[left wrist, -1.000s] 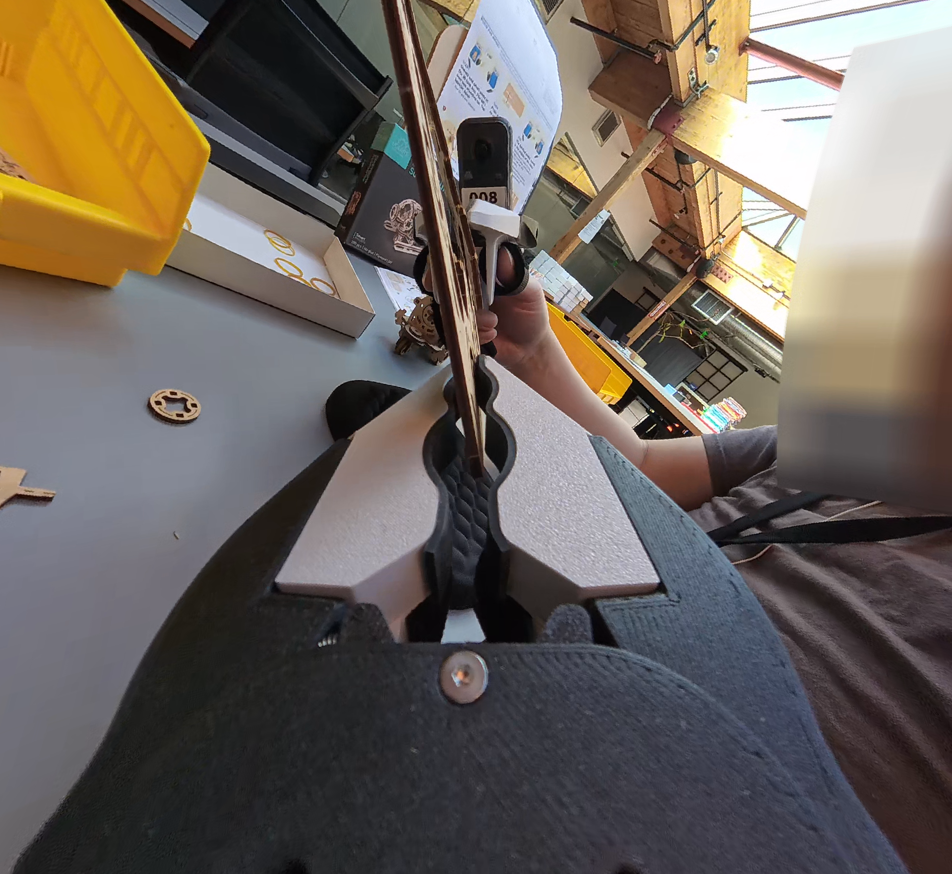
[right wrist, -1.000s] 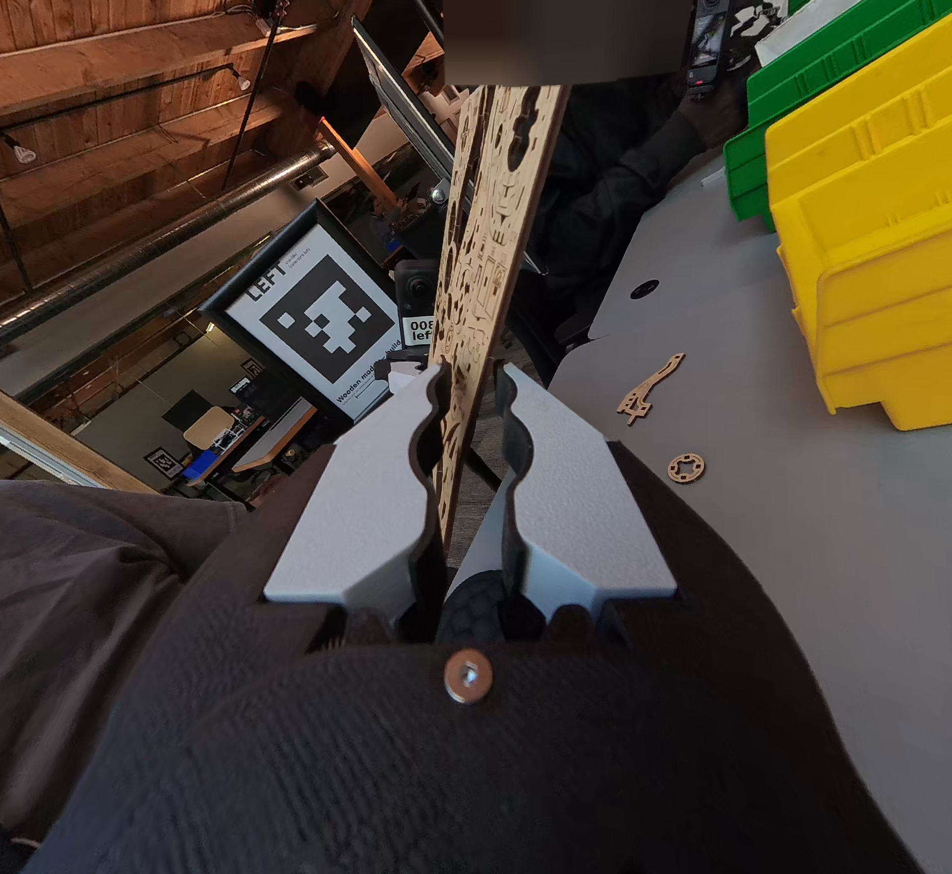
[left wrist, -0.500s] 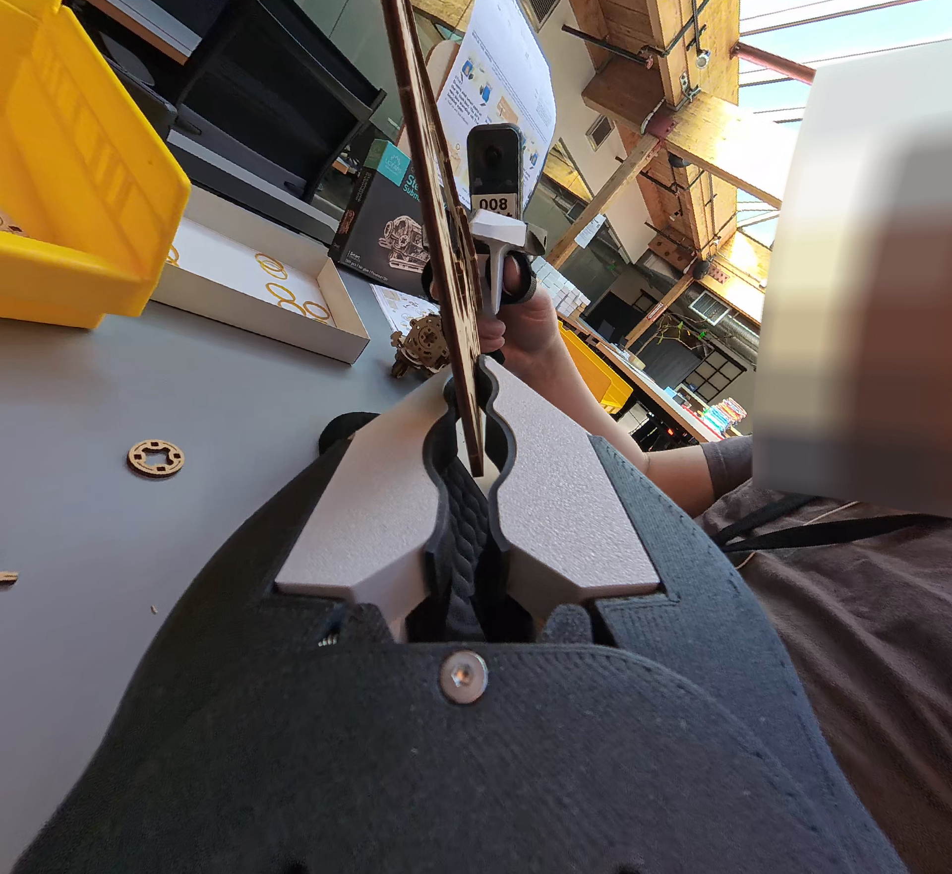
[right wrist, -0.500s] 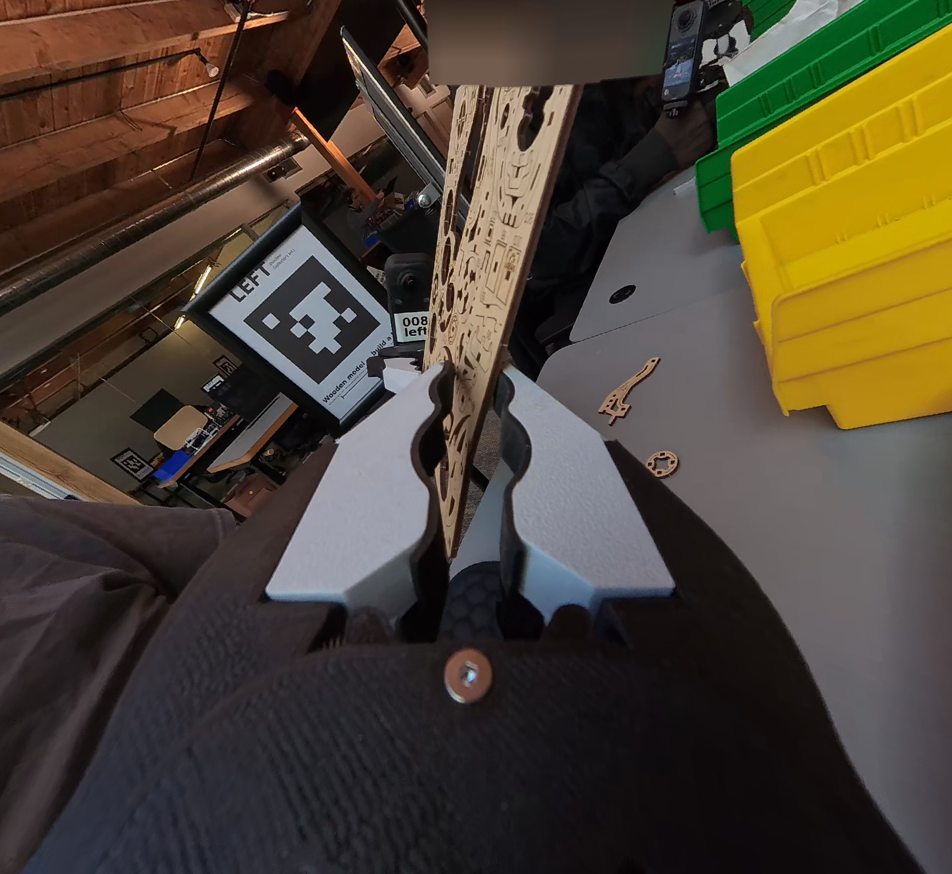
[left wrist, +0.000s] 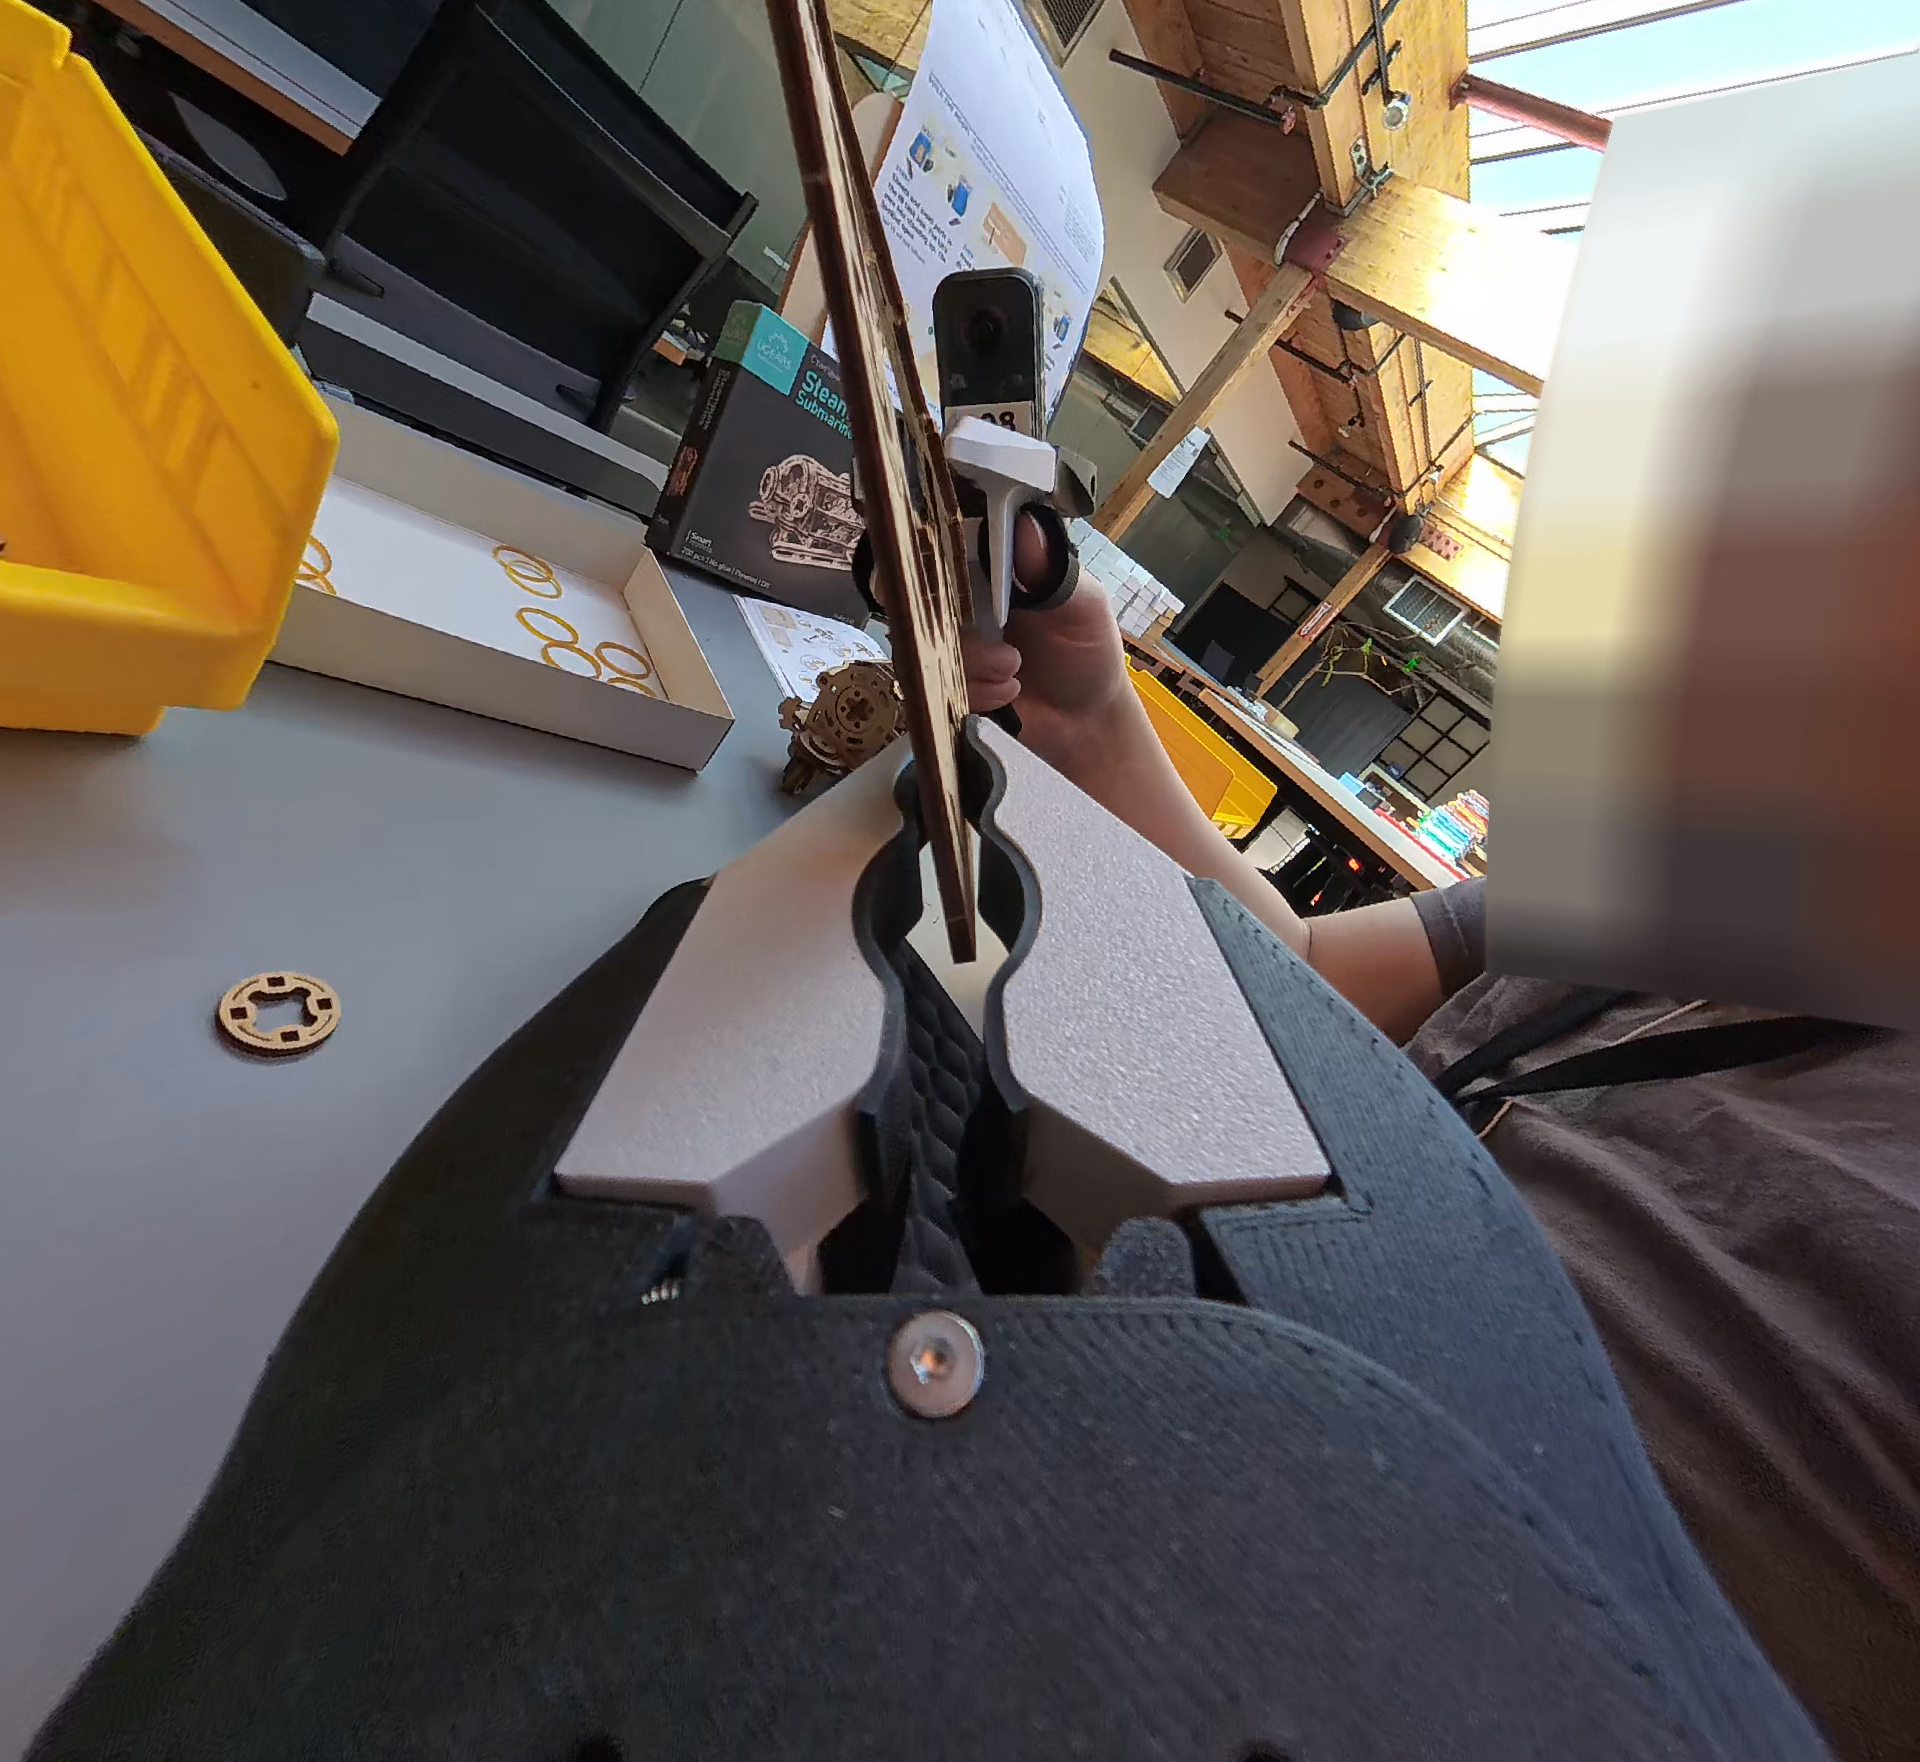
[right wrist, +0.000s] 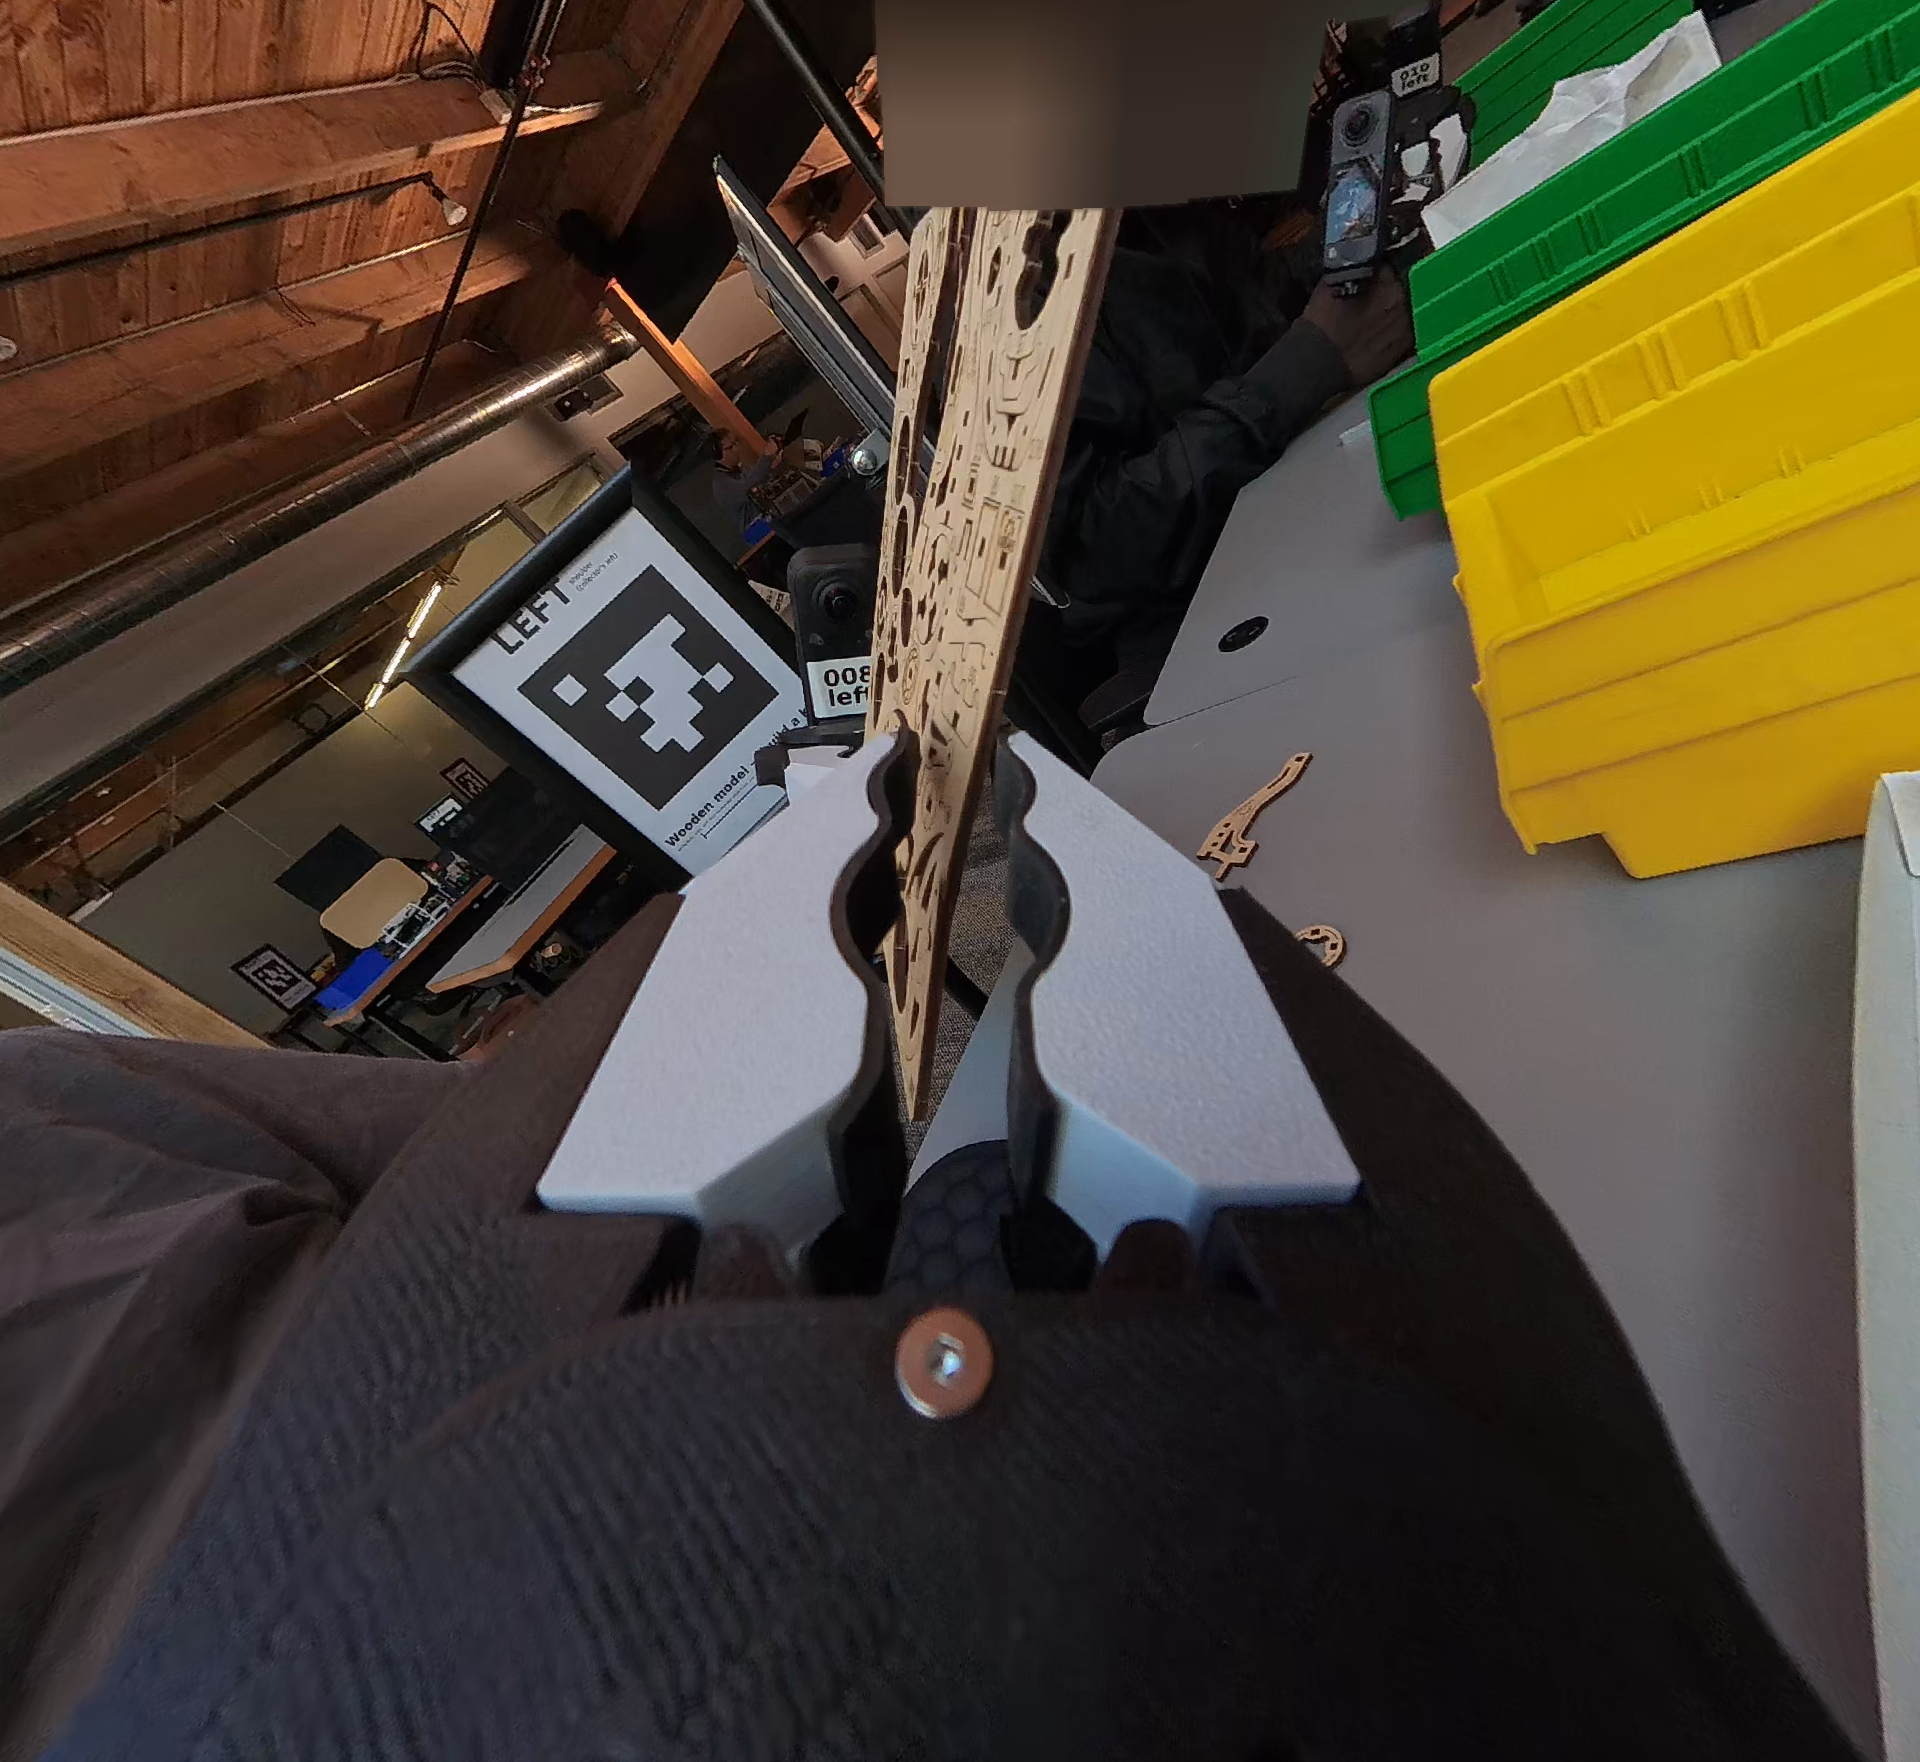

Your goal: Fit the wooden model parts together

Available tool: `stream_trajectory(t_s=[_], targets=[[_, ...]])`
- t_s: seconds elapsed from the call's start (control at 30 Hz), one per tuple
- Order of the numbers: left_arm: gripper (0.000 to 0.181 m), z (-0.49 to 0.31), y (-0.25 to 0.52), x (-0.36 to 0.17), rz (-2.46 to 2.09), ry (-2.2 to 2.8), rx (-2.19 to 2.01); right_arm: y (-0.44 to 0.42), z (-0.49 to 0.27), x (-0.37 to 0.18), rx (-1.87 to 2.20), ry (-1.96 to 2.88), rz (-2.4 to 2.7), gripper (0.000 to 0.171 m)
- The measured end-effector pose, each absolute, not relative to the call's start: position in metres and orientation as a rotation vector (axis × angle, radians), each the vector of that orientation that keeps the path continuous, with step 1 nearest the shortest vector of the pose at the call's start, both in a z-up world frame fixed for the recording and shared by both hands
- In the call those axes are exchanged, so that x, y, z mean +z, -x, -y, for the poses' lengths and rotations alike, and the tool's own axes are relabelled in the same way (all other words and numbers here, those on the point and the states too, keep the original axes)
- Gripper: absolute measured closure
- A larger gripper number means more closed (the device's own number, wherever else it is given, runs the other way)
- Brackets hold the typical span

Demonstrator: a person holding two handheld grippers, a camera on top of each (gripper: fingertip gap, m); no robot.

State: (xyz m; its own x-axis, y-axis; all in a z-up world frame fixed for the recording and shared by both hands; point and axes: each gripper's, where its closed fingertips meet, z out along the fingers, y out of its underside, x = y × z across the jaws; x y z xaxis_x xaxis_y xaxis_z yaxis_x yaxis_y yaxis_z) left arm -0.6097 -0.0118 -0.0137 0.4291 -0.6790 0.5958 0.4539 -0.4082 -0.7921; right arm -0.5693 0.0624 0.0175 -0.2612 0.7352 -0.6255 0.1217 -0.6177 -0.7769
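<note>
I see a tan laser-cut wooden sheet (right wrist: pixel 977 590), yellow plastic bins (right wrist: pixel 1704 590), a green bin (right wrist: pixel 1621 237), and a grey counter (left wrist: pixel 312 860).

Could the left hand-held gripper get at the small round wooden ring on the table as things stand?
Probably not yet: the left hand-held gripper is shut on the wooden sheet. The wooden ring itself lies unobstructed on the table.

Each gripper, the left gripper (left wrist: pixel 940 782) and the right gripper (right wrist: pixel 951 782) alike, has a broad black textured body with one silver screw set in the middle near the camera. Its two pale grey fingers (left wrist: pixel 748 1016) have a grainy face, angled flanks and wavy black inner edges, with black honeycomb-patterned pads behind. The person wears a dark grey-brown short-sleeved shirt (left wrist: pixel 1714 1297) crossed by a black strap
</note>
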Motion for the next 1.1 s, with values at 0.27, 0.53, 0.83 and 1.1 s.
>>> stream_trajectory(t_s=[0.27,0.53,0.83,1.1], targets=[[0.18,0.007,0.603,-0.014,-0.226,1.554,-1.262,0.562,-0.072,0.023,1.934,1.556,0.999,0.16],[0.18,0.005,0.601,-0.014,-0.233,1.563,-1.254,0.558,-0.078,0.023,1.93,1.558,0.976,0.163],[0.18,0.002,0.591,-0.003,-0.246,1.569,-1.226,0.549,-0.083,0.036,1.945,1.521,0.943,0.163],[0.18,0.004,0.584,0.002,-0.29,1.544,-1.17,0.535,-0.089,0.051,1.939,1.466,0.918,0.166]])
